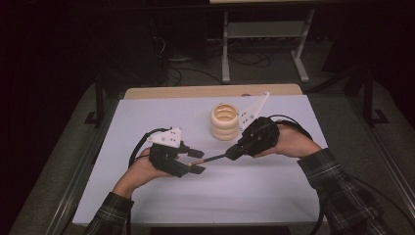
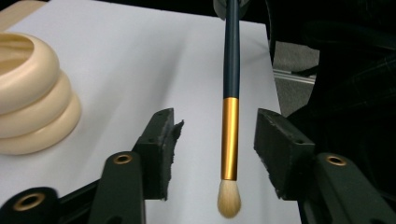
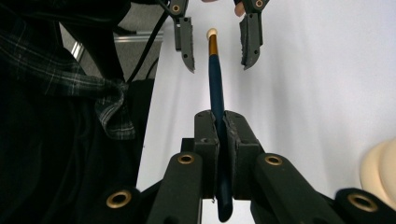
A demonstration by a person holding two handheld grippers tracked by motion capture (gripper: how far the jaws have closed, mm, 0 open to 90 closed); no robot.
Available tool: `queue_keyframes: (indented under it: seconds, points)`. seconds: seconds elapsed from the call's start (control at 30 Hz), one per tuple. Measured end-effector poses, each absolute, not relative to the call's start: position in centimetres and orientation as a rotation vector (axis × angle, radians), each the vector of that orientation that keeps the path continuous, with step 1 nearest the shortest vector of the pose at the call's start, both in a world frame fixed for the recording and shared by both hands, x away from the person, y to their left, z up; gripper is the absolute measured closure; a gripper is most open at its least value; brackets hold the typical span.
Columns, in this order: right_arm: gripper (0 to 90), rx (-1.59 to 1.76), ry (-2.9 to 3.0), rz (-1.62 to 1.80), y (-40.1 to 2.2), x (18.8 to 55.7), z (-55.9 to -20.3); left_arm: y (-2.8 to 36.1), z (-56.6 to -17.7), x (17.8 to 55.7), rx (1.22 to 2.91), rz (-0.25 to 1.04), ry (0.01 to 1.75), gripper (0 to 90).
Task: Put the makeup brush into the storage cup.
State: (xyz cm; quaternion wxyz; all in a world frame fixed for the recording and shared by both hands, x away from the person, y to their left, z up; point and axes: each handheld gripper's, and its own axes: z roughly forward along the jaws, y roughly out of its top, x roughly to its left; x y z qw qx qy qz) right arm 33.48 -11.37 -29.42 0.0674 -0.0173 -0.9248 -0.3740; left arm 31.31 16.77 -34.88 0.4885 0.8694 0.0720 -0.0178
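A makeup brush [image 1: 213, 158] with a dark blue handle, gold ferrule and pale bristles hangs level above the white table top [image 1: 147, 117]. My right gripper [image 1: 235, 152] is shut on the handle's rear end [image 3: 219, 154]. The bristle end [image 2: 229, 198] lies between the jaws of my left gripper [image 1: 200, 161], which stand open on either side of the gold ferrule [image 2: 229, 140] without touching it. In the right gripper view the left gripper [image 3: 215, 42] is at the top, its jaws apart around the brush tip.
A stack of three cream rings [image 1: 225, 122] stands on the table just behind the right gripper, and at the left edge [image 2: 28, 93] of the left gripper view. A wooden strip [image 1: 210, 91] borders the table's far side; a metal frame [image 1: 264, 44] stands beyond.
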Motion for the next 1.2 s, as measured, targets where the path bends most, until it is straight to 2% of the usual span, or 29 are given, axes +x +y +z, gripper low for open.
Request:
queue_keyframes:
  seconds: [0.17, 1.2]
  points:
    - [83.9, -0.079, -2.760, -1.208, -12.0, 33.5, -29.9, 17.0, -34.9, 31.4, 2.101, -0.033, 0.182, 41.2]
    - [83.9, -0.232, -2.557, -1.654, -16.4, 32.2, -33.1, 17.7, -34.4, 31.7, 2.020, 0.010, 0.225, 40.7]
